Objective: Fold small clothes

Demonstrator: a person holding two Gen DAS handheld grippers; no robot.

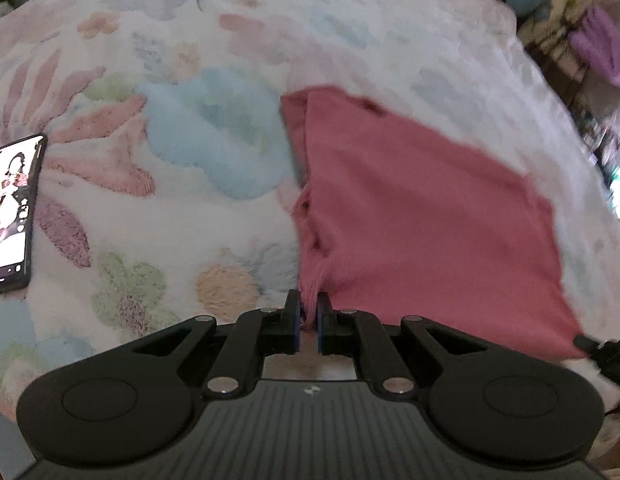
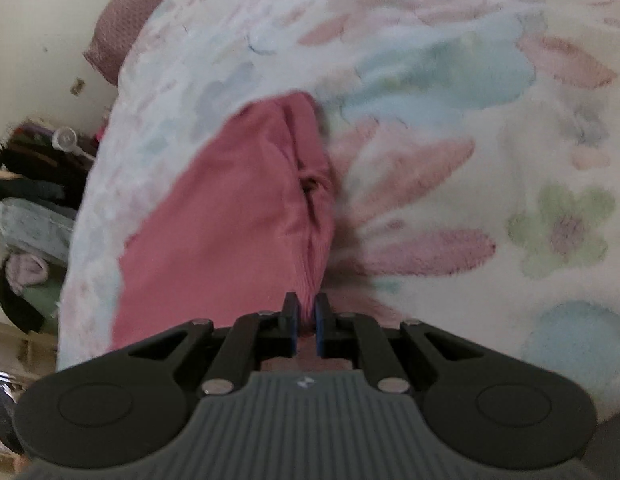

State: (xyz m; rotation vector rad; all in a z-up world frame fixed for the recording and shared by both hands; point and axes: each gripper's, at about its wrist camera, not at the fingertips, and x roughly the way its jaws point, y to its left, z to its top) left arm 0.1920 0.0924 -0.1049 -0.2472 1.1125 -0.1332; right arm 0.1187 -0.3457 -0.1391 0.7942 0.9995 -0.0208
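Note:
A small pink knit garment [image 1: 410, 216] lies spread on a floral fleece blanket [image 1: 182, 80]. My left gripper [image 1: 308, 312] is shut on the garment's near left corner, with bunched fabric between the blue pads. In the right wrist view the same pink garment [image 2: 238, 208] runs away from me, and my right gripper [image 2: 306, 312] is shut on its near edge. The tip of the right gripper [image 1: 602, 350] shows at the garment's near right corner in the left wrist view. The garment's left side is folded over along a rumpled edge.
A phone [image 1: 12, 212] with its screen lit lies on the blanket at the far left. Piled clothes and clutter [image 2: 30, 208] sit beside the bed, on the left of the right wrist view. A purple pillow [image 2: 118, 28] lies at the bed's far corner.

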